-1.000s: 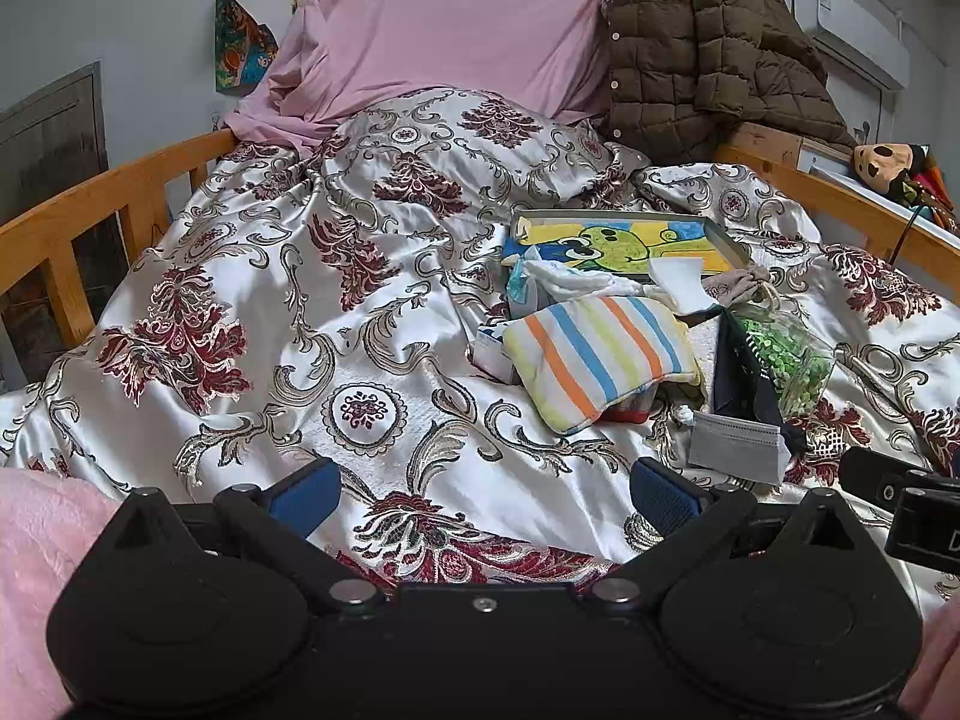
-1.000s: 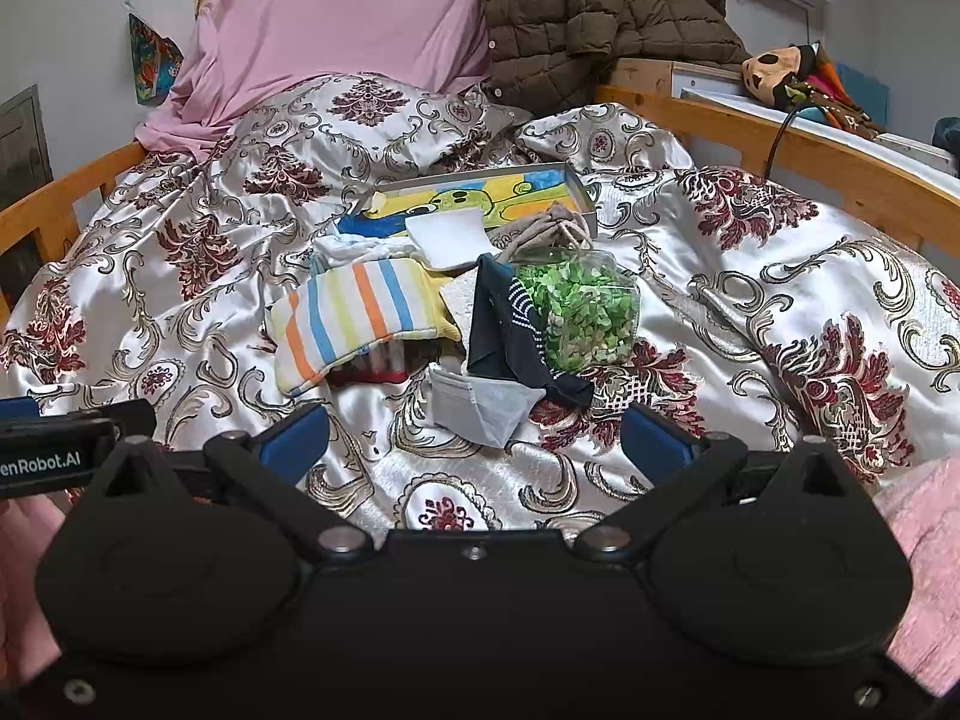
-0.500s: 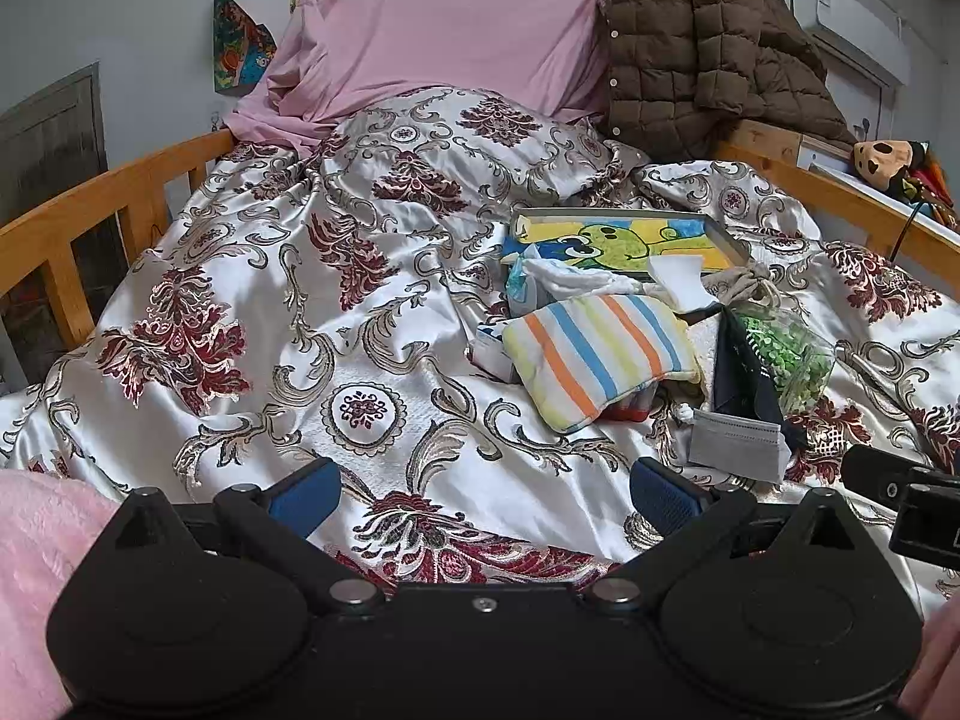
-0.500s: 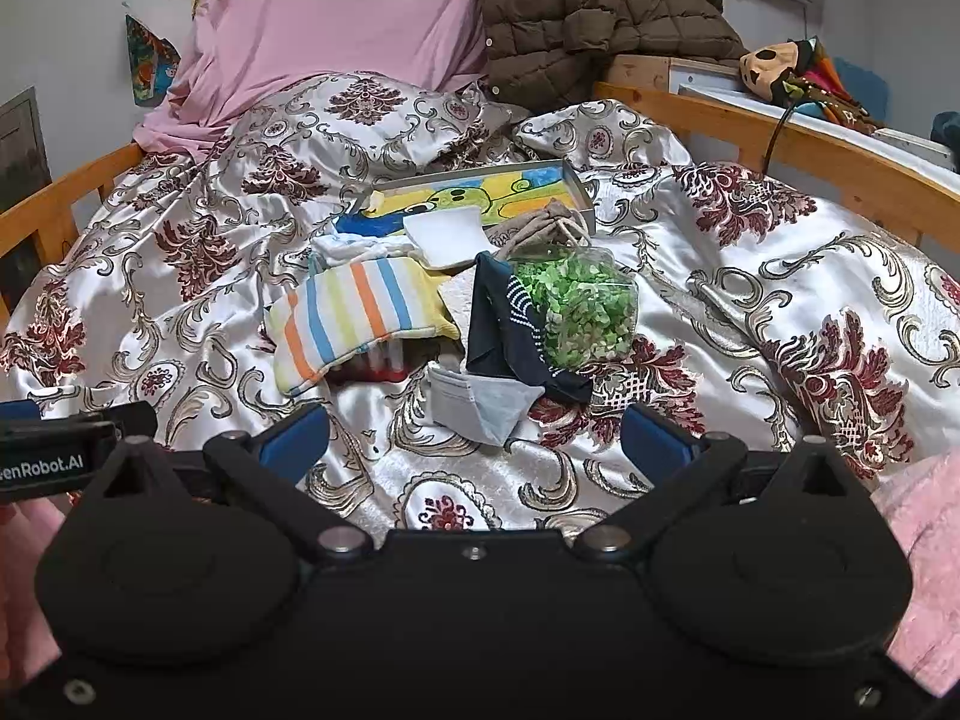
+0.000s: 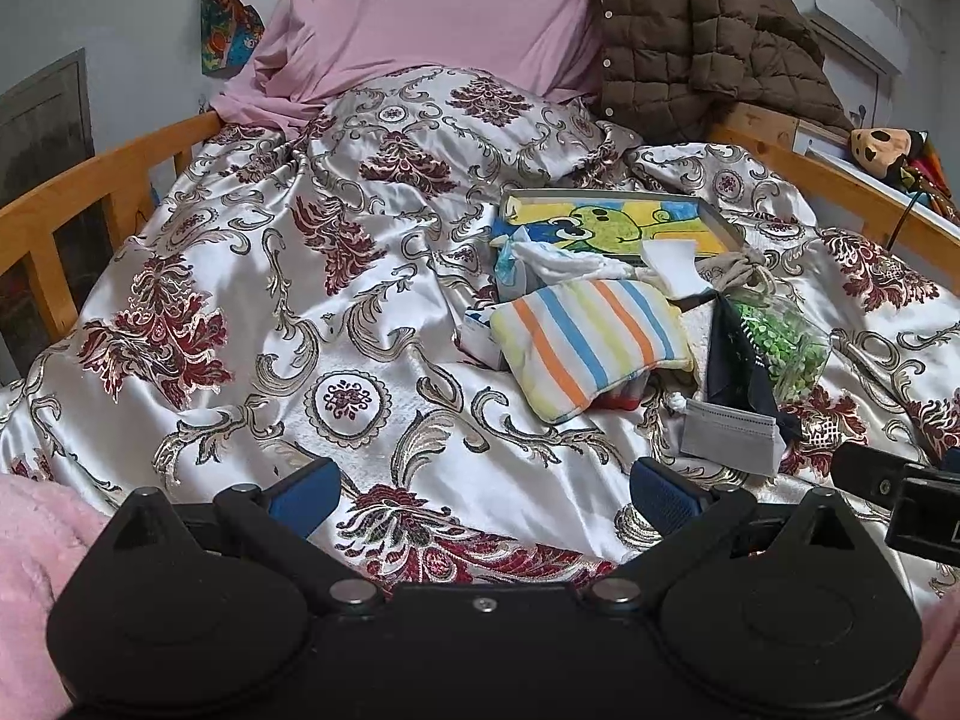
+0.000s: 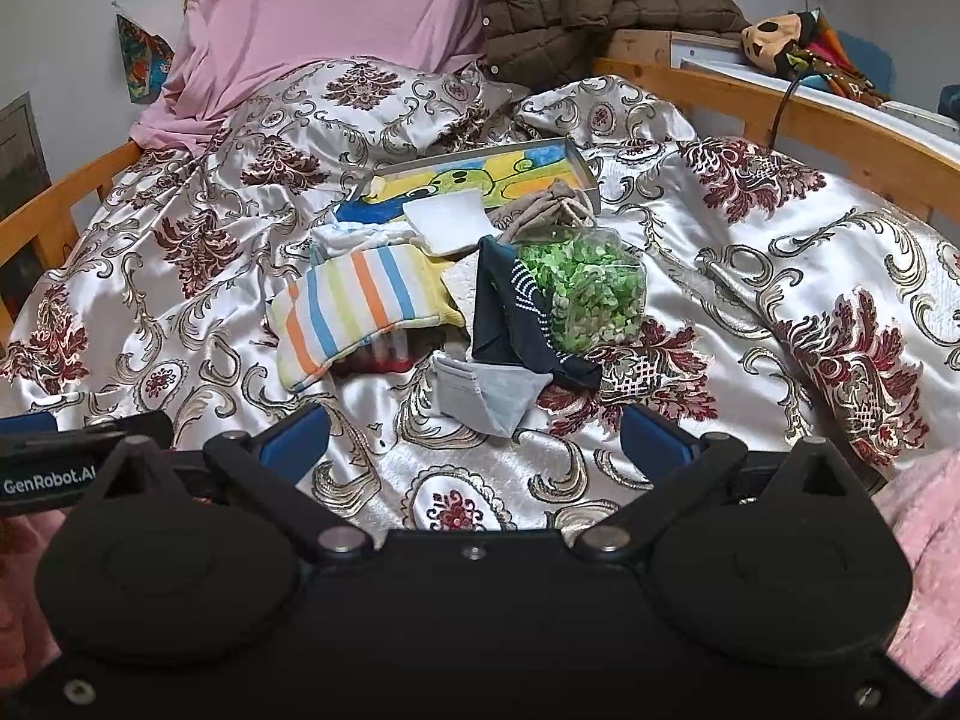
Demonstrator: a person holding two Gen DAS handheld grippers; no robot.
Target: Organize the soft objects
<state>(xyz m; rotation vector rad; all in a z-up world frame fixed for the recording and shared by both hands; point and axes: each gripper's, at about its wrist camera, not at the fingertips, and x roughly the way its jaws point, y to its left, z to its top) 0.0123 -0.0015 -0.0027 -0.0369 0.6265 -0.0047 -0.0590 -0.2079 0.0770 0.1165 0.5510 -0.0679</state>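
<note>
On the bed (image 5: 252, 312) (satin cover), a striped pouch (image 5: 585, 342) and grey face mask (image 6: 486, 393) lie heaped before a picture tray (image 6: 480, 171). Left hand-held gripper (image 5: 483, 489) and right hand-held gripper (image 6: 474, 438) hover near, both spread wide, empty

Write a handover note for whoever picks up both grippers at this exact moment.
Left gripper: open, empty, low over the bedspread.
Right gripper: open, empty, just short of the grey face mask.
The pile sits mid-bed: striped cloth, dark sock draped against the bag of green bits, white pad and beige cloth at the cartoon tray.
Done: nothing sorted that I can see.
Left: all of it; the mask is probably the easiest first pick.
</note>
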